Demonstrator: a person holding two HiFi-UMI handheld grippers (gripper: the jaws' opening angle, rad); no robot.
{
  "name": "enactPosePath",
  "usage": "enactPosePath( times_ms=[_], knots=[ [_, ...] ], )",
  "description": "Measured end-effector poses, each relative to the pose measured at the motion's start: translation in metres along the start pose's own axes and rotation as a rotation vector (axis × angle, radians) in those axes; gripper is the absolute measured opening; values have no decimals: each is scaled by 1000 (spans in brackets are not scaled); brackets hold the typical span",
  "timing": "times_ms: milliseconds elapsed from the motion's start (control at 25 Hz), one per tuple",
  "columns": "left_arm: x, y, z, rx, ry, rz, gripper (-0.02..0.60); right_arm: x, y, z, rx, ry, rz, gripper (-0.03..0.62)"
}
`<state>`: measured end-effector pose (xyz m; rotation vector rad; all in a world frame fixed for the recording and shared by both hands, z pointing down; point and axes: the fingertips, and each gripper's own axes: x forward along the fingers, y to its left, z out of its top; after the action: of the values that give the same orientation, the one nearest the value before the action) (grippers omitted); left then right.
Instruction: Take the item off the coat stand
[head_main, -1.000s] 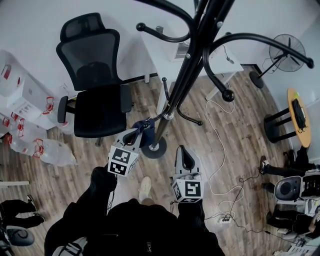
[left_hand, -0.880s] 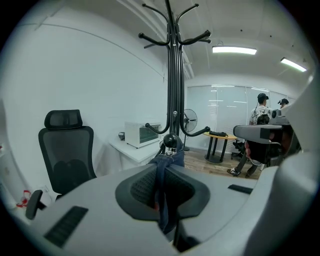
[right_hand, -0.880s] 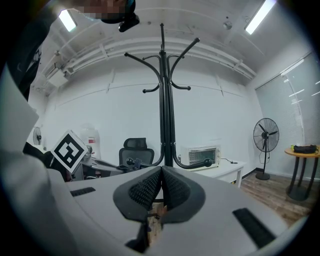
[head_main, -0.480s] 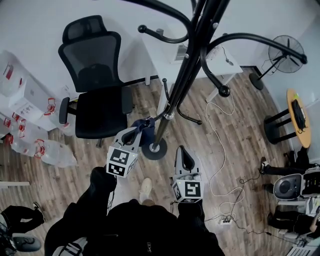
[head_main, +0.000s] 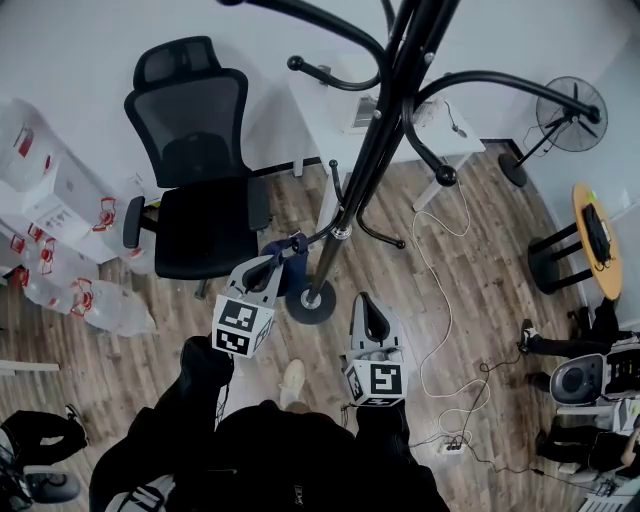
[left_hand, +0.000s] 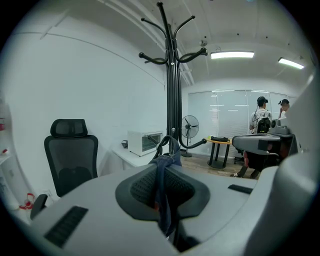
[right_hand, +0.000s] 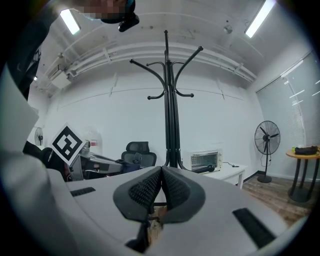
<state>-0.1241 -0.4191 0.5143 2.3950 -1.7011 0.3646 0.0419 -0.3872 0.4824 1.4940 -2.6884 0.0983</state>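
Left gripper (left_hand: 161, 192): jaws shut tight on the item (left_hand: 165, 161). The cloth is pinched between the ribbed pads (left_hand: 141, 187), running down through them in a narrow fold.

Item: dark blue fabric, coarse like denim, bunched and creased. A small wad stands proud above the jaws and the rest trails below. A thin dark loop rises from the wad toward the pole (strap or hook arm, cannot tell which).

Head view: the item (head_main: 290, 270) sits low on the stand (head_main: 372, 140), at the end of a short lower arm left of the pole, just above the round base. It hangs clear of the floor (head_main: 470, 250). The left gripper (head_main: 272, 266) is at it, pointing toward the pole.

Right gripper (right_hand: 161, 174): jaws closed pad to pad (right_hand: 146, 188), nothing between them. It is held to the right of the base (head_main: 366, 300), pointing the same way, apart from the item and the stand.

Stand: black, slim, with curved hook arms at the top (left_hand: 172, 75) (right_hand: 169, 100); the upper arms are bare.

Around: a black mesh chair (head_main: 195, 190) left of the stand, a white oven (left_hand: 145, 142) on a white table behind it, and a fan (head_main: 571, 100) far right.
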Motion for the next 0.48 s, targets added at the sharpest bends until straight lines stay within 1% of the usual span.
enactPosePath(
  times_ms=[160,480],
  knots=[
    [-15,3,7,1,-20,14,32,-6,6,4,-3,-10,6,17],
    [-60,7,22,6,-76,50,32,-21,32,14,-23,-35,30,17]
  ],
)
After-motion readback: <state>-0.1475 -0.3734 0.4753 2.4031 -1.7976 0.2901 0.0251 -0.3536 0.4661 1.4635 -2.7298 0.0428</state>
